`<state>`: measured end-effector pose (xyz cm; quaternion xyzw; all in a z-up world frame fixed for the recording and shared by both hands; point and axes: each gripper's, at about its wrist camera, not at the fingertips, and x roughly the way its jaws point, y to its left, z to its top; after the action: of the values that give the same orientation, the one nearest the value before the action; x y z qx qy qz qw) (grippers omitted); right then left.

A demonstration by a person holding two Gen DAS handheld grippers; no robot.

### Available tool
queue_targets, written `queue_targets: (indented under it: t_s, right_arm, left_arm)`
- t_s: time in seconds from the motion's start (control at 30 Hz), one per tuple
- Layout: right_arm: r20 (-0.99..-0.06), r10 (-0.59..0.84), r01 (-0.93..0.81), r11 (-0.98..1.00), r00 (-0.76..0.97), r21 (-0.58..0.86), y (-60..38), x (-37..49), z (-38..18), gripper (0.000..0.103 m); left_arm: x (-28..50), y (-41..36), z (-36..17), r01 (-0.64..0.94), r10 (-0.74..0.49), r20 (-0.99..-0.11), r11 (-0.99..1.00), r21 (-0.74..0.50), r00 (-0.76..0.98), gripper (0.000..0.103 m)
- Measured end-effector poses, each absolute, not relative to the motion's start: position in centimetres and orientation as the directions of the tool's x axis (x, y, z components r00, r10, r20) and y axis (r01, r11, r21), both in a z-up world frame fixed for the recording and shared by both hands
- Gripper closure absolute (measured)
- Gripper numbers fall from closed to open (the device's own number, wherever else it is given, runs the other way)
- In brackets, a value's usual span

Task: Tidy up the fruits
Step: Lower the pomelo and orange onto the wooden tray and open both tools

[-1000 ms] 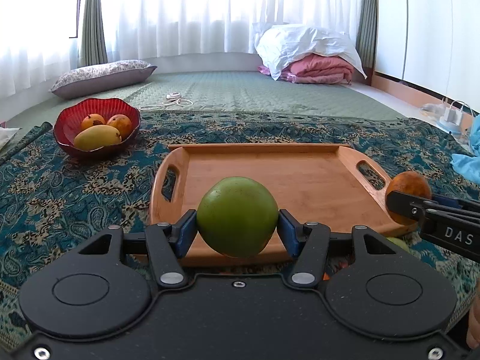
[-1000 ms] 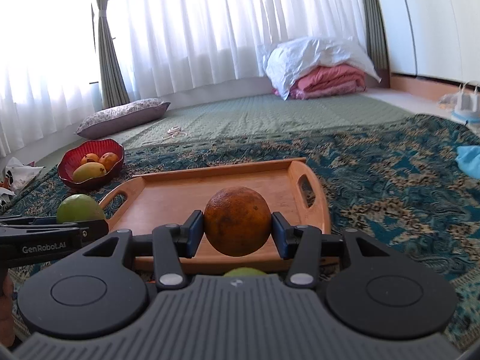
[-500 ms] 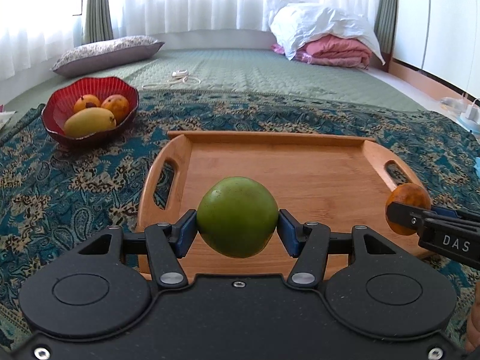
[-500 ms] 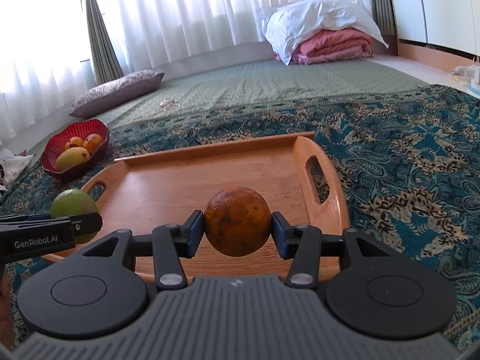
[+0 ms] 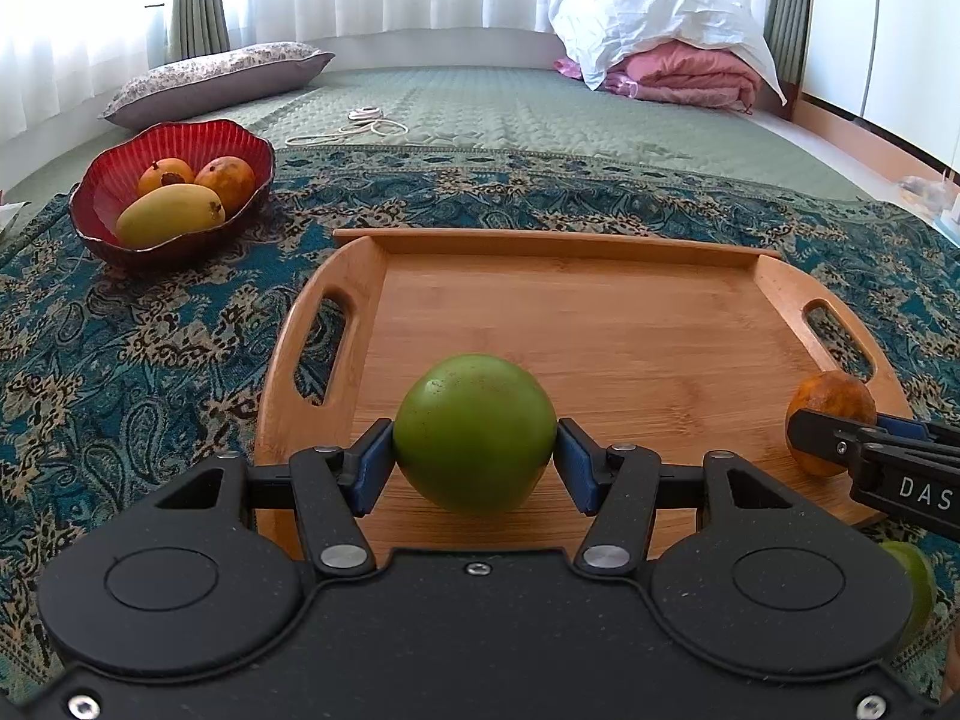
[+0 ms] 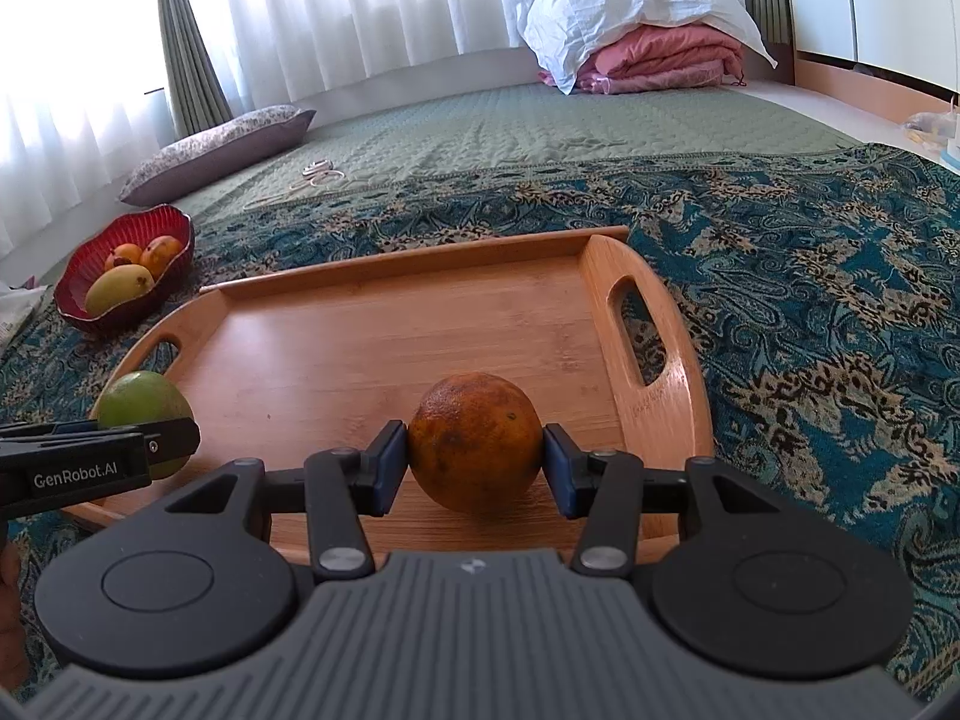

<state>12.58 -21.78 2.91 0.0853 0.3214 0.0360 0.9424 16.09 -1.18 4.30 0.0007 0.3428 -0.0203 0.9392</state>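
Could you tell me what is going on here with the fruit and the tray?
A person is sorting fruit with two handheld grippers. The left gripper is shut on a green fruit, and the right gripper is shut on an orange. Both fruits are over the near edge of the wooden tray, which has no fruit resting on it. A red bowl to the left holds three more fruits.

A second green fruit (image 5: 909, 585) shows only partly behind the gripper body.
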Motion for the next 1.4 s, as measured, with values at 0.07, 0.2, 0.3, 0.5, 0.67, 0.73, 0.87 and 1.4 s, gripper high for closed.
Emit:
queue_targets:
  t_s: [0.07,0.2,0.3,0.5,0.67,0.73,0.87,1.4]
  right_arm:
    - [-0.599,0.121,-0.013,0.983,0.791,0.181,-21.8,12.6,2.8,0.051]
    - [-0.599,0.116,-0.019,0.986,0.793,0.165,-21.6,12.6,2.9,0.051]
    - [-0.596,0.111,-0.024,0.988,0.795,0.152,-21.3,12.5,2.9,0.050]
    - [-0.593,0.108,-0.026,0.989,0.798,0.145,-21.2,12.4,2.8,0.050]
    - [-0.593,0.107,-0.025,0.989,0.798,0.145,-21.2,12.4,2.8,0.050]
    - [-0.593,0.108,-0.027,0.989,0.798,0.145,-21.2,12.4,2.8,0.049]
    - [-0.590,0.108,-0.027,0.989,0.800,0.145,-21.2,12.3,2.8,0.046]
    - [-0.553,0.101,-0.052,0.993,0.827,0.104,-20.7,10.3,3.4,0.031]
  left_arm:
    - [16.2,-1.3,4.1,0.040,-0.037,-0.646,0.999,-0.011,0.762,0.048]
    - [16.3,-1.4,3.9,0.041,-0.038,-0.649,0.999,-0.010,0.760,0.048]
    - [16.3,-1.5,3.8,0.043,-0.037,-0.646,0.999,-0.006,0.763,0.048]
    - [16.3,-1.6,3.8,0.047,-0.037,-0.643,0.999,-0.001,0.765,0.048]
    - [16.3,-1.6,3.8,0.049,-0.038,-0.642,0.999,-0.001,0.766,0.048]
    - [16.3,-1.6,3.8,0.049,-0.041,-0.642,0.999,-0.004,0.766,0.048]
    - [16.0,-1.6,3.8,0.049,-0.041,-0.635,0.999,-0.005,0.772,0.047]
    - [12.6,-1.7,4.7,0.093,-0.061,-0.571,0.995,0.028,0.819,0.019]
